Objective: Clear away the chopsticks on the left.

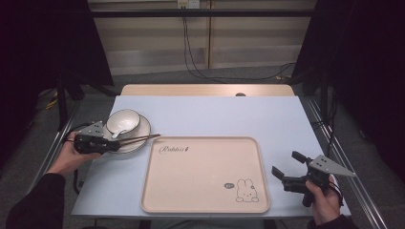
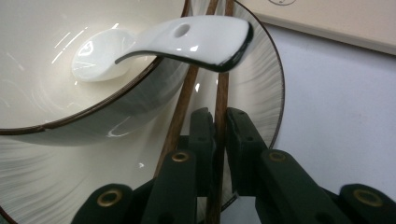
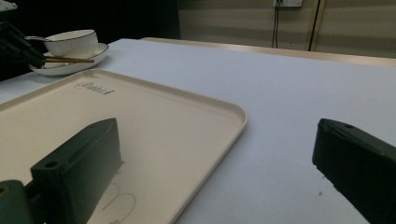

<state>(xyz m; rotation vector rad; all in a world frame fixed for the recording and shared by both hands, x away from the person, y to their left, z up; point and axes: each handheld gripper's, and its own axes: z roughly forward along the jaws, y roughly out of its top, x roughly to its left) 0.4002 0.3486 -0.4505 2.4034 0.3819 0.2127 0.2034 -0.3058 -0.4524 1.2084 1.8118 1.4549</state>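
From the high view, the left gripper (image 1: 113, 146) sits at the left side of the blue tabletop (image 1: 210, 114), closed on a pair of brown chopsticks (image 1: 141, 139) that lie across a white plate (image 1: 138, 138). A white bowl (image 1: 122, 121) stands on the plate with a white spoon (image 1: 118, 131) in it. A big cream tray (image 1: 205, 174) with a bunny picture lies in the middle, just beside the plate. The right gripper (image 1: 285, 168) is held at the right edge of the tray, its jaws wide apart and holding nothing. In the left gripper view, the two black jaws pinch one chopstick (image 2: 219, 116) between them, and the other chopstick (image 2: 180, 114) lies just to the left of them, under the spoon (image 2: 187, 39) handle. In the right gripper view, the jaws stand far apart over the tray (image 3: 154, 116) corner, with the bowl (image 3: 72, 42) far off
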